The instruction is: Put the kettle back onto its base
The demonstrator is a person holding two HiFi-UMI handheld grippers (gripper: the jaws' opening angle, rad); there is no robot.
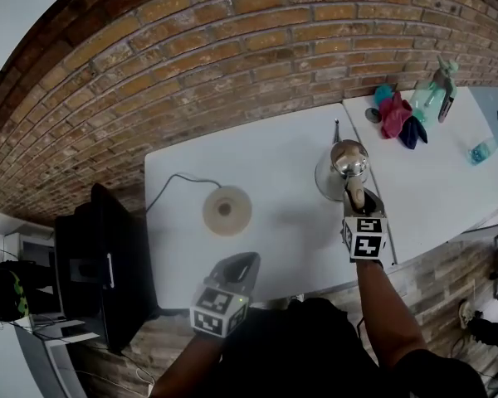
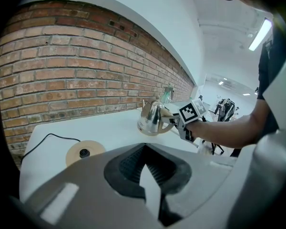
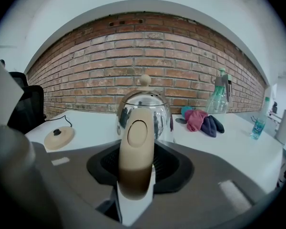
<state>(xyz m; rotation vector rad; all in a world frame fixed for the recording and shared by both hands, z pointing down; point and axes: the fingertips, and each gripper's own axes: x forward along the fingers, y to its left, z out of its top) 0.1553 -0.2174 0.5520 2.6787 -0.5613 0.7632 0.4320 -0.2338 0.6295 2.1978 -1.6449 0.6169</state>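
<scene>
Well right of the base, the kettle is gripped by its handle in the right gripper's fingers. Bare desk lies between them. The left gripper's fingers are closed, empty. Cloths lie upper right.

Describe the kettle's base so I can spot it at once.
Look at the left white table below the brick wall. The base lies flat left of the steel kettle, apart from it. It is the only tan round disc with a dark centre hub, and a thin black cord runs from it to the table's left edge.
</scene>
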